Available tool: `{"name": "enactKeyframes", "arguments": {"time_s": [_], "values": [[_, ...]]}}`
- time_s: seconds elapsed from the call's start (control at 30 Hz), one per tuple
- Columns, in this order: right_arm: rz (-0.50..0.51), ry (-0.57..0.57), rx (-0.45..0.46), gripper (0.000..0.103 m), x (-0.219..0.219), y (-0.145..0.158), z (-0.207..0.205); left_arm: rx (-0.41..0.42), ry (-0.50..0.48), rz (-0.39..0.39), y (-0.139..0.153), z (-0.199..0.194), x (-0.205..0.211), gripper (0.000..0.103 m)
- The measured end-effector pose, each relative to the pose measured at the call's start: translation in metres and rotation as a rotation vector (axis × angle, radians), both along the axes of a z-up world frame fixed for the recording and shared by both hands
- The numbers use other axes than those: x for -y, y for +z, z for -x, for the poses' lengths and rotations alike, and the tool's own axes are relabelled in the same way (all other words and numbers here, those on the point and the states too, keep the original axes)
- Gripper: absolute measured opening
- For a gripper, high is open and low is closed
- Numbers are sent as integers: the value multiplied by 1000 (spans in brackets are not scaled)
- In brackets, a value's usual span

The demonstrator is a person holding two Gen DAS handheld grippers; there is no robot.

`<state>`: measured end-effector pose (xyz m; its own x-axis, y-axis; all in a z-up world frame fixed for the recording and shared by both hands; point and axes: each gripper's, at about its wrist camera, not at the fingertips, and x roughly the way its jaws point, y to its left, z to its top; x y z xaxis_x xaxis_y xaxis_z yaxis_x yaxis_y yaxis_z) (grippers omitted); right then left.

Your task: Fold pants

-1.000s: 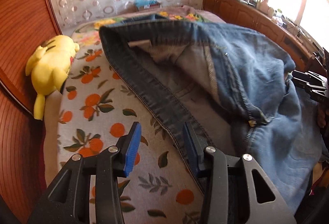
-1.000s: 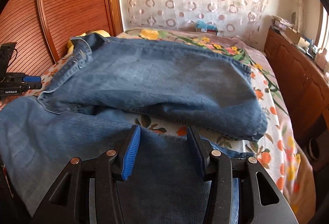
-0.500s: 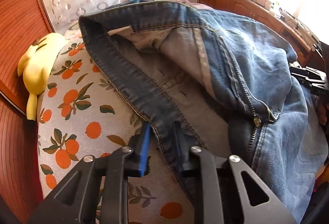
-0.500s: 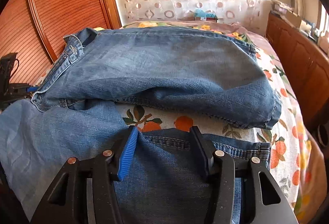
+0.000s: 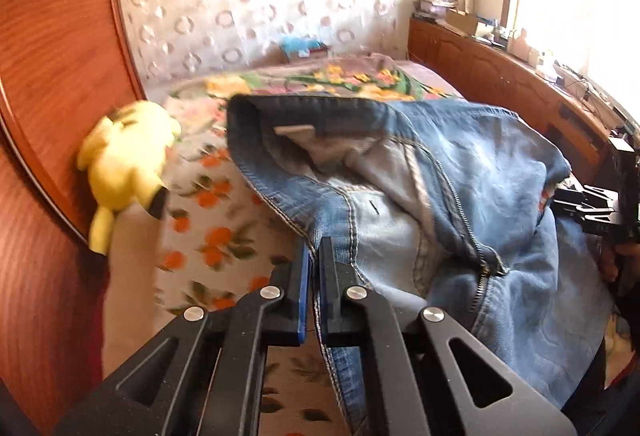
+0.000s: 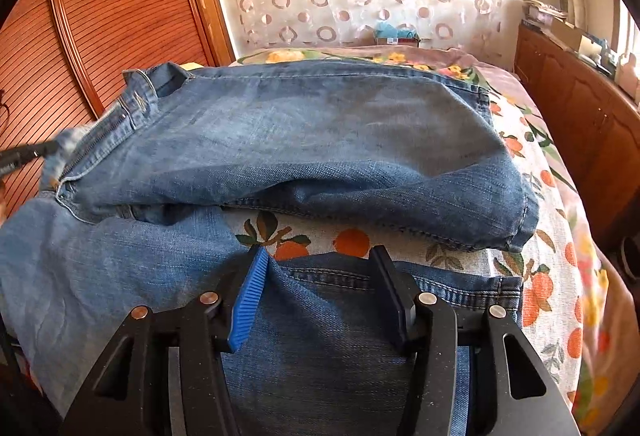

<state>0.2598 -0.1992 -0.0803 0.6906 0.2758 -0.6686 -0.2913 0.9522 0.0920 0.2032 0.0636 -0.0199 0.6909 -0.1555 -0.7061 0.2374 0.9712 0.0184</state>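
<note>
Left gripper (image 5: 313,284) jaws pinched tight on waistband edge of faded blue denim jeans (image 5: 460,196). Right gripper (image 6: 320,292) jaws wide apart, straddling near leg hem, gripping nothing. Legs run sideways across orange-print bed sheet (image 6: 560,236); right nearer hem.

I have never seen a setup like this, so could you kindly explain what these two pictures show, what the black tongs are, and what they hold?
No robot here: a person holds a two-finger gripper in each hand, and a fisheye camera on each looks along its fingers. In the left view, the left gripper is shut on the waistband edge of the jeans, which lie on a bed with an orange-print sheet; a yellow plush toy rests against the wooden headboard. In the right view, the right gripper is open, its fingers astride the hem of the nearer trouser leg without clamping it.
</note>
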Motion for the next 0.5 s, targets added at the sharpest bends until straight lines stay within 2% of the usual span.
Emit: {"name": "enactKeyframes", "arguments": {"time_s": [0.07,0.17,0.23,0.43,0.5], "values": [[2,-1,4,54,1,0,1,-14,18,-17,-8,-5,-6,5],[7,4,-4,54,1,-1,0,-108,35,-69,-47,-20,-7,5],[13,4,-2,54,0,-1,0,-137,39,-87,-64,-21,-4,5],[22,7,-8,55,0,-1,-2,-97,63,-34,-60,-9,-10,6],[27,6,-6,55,1,0,-2,-49,64,-36,-49,-5,-9,5]]}}
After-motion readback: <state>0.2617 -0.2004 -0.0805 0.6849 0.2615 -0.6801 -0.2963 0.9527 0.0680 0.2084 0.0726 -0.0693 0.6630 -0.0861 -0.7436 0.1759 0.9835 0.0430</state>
